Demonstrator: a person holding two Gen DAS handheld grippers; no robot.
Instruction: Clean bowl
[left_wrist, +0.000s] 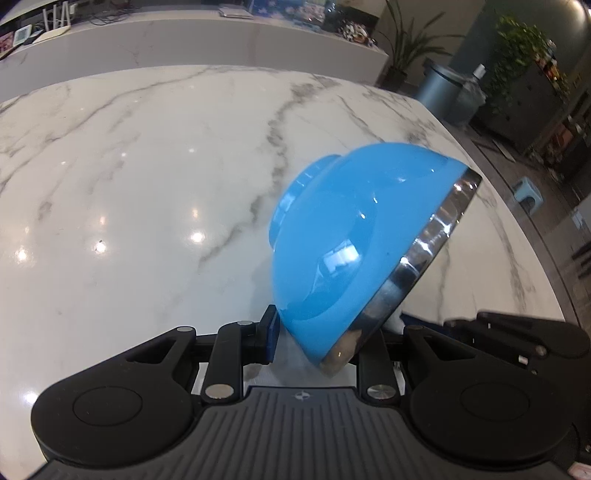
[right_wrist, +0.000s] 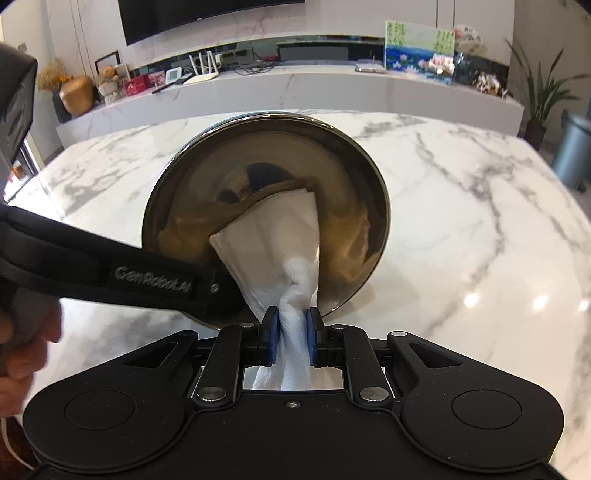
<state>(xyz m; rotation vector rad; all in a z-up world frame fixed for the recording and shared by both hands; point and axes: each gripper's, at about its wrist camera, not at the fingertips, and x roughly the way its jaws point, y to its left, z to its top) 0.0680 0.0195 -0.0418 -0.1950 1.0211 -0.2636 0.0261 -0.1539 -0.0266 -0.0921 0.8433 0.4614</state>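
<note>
Round bowl (left_wrist: 354, 236), blue outside, shiny steel inside, tipped on edge above white grey-veined marble table (left_wrist: 147, 166). Left tool (left_wrist: 321, 343) nearly closed, gripping bowl's lower rim. Right tool (right_wrist: 291, 341) clamped tight on bunched white paper towel (right_wrist: 277, 229); towel's free end pressed flat against steel inner wall. Person's hand (right_wrist: 26, 343) at left edge of right wrist view.

Matte black left gripper (left_wrist: 314, 338) with ribbed grey housing behind the jaws, blue pads, silver pivot screws, black right gripper (right_wrist: 291, 339) likewise, round side discs, "GenRobot.AI" lettering
</note>
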